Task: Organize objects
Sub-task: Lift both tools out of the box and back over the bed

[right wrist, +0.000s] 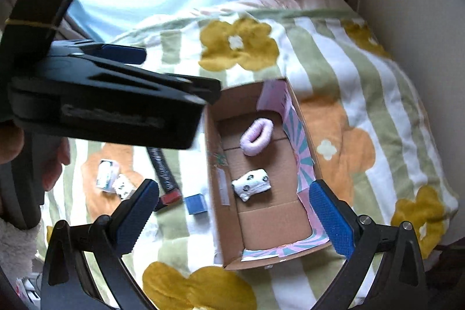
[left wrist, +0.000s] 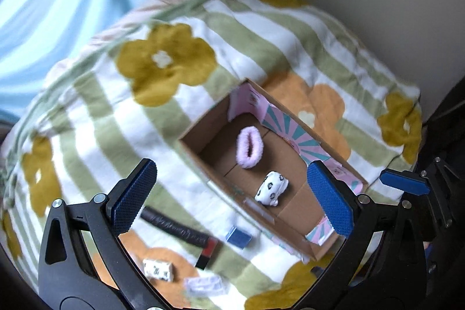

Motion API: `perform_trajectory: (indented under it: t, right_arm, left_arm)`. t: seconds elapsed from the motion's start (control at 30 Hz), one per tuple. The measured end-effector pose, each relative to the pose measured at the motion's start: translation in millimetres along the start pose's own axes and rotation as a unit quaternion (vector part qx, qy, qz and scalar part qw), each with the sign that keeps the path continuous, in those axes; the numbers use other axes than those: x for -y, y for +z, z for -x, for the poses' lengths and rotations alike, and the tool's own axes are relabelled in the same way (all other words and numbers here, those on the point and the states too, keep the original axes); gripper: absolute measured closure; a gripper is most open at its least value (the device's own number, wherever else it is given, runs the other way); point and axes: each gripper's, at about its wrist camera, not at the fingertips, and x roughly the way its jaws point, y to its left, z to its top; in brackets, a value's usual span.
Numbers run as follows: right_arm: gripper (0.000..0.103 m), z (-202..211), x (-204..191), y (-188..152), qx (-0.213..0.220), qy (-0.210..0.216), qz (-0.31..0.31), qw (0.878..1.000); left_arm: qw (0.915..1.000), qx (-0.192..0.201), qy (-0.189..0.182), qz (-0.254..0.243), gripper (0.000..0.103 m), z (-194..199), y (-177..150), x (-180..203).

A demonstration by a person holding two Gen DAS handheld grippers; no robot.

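Matt brown cardboard box [left wrist: 293, 211], printed paper lining, fluffy pink scrunchie [left wrist: 249, 146], soft knitted sock roll [left wrist: 271, 188], plush fleece blanket [left wrist: 162, 95], gripper pads [left wrist: 330, 199] seemingly textured blue rubber, black plastic frames

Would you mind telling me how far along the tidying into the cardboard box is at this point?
Done: a pink fluffy scrunchie and a spotted white roll lie inside the cardboard box. In hand: nothing; the left gripper and right gripper both have their jaws open and empty. Left on the blanket: a dark tube, a blue cube, a second spotted roll and a small white packet.
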Motion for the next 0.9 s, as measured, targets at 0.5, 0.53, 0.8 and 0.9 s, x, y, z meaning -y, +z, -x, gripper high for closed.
perform_trajectory:
  t: [0.5, 0.53, 0.8, 0.9]
  right_arm:
    - [0.000, 51, -88, 1, 0.035, 0.061, 0.064, 0.995]
    - [0.000, 53, -93, 1, 0.036, 0.067, 0.067, 0.995]
    - [0.000, 71, -122, -12, 0.064, 0.075, 0.099, 0.990]
    - [0.000, 71, -127, -19, 0.065, 0.077, 0.110, 0.989]
  left_arm:
    - [0.9814, 0.080, 0.084, 0.153, 0.000, 149, -122, -79]
    - [0.9790, 0.084, 0.087, 0.164, 0.000, 157, -133, -83]
    - [0.9557, 0.117, 0.158, 0.219, 0.000, 212, -212, -100]
    - [0.9451, 0.119, 0.173, 0.250, 0.000, 220, -247, -103]
